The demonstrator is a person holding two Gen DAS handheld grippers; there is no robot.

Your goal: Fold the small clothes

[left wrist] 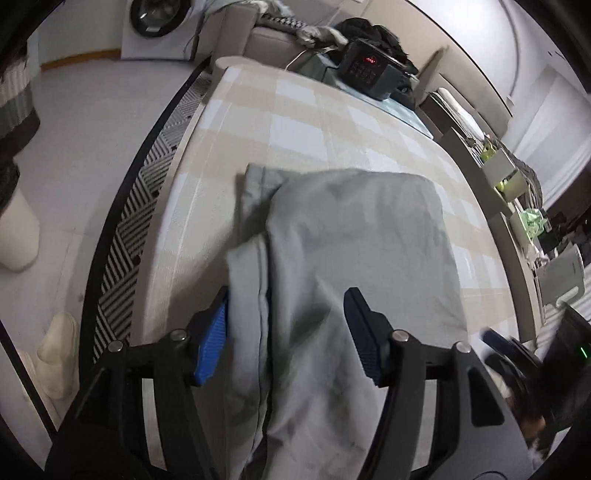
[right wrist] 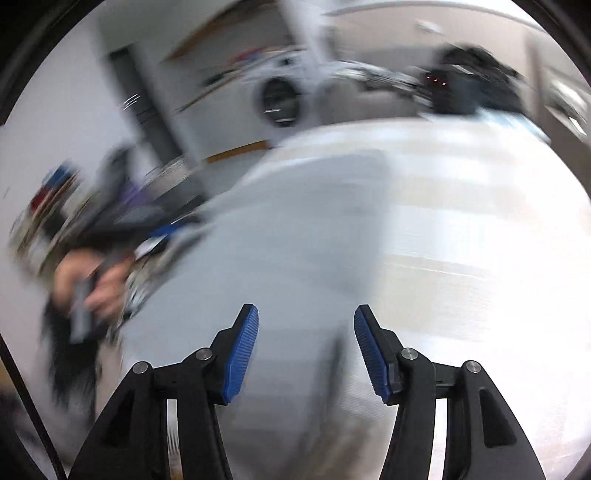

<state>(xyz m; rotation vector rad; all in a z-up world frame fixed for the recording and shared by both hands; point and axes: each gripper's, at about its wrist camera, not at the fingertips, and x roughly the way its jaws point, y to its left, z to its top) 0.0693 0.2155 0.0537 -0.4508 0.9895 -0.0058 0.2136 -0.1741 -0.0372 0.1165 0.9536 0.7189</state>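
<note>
You are working over a desk (left wrist: 332,122) covered in a beige and white checked cloth, with pale floor to its left and a black-and-white zigzag mat (left wrist: 147,192) running along its left edge. At the far left of the room 1 washing machine (left wrist: 155,26) is standing with its round door facing you. At the far end of the desk 1 black box with a keypad and red display (left wrist: 369,70) is sitting, with a heap of dark clothes (left wrist: 373,31) behind it. Along the right edge, shelves with small cluttered items are showing, too small to name. On the floor at the lower left, 1 pair of cream slippers (left wrist: 55,354) is lying.

1 grey garment (left wrist: 351,251) is lying on the desk, folded over with a seam running down its left side, stretching from mid-desk toward you and passing under both grippers.

Your left gripper (left wrist: 286,339) is hovering over the near part of the garment, jaws spread, cloth below the gap and no pad pressing on it. Your right gripper (right wrist: 306,350) is also over the garment (right wrist: 295,240), jaws spread, nothing pinched. The right wrist view is heavily blurred; your left hand (right wrist: 92,280) is showing at its left, wrapped around a gripper handle.
</note>
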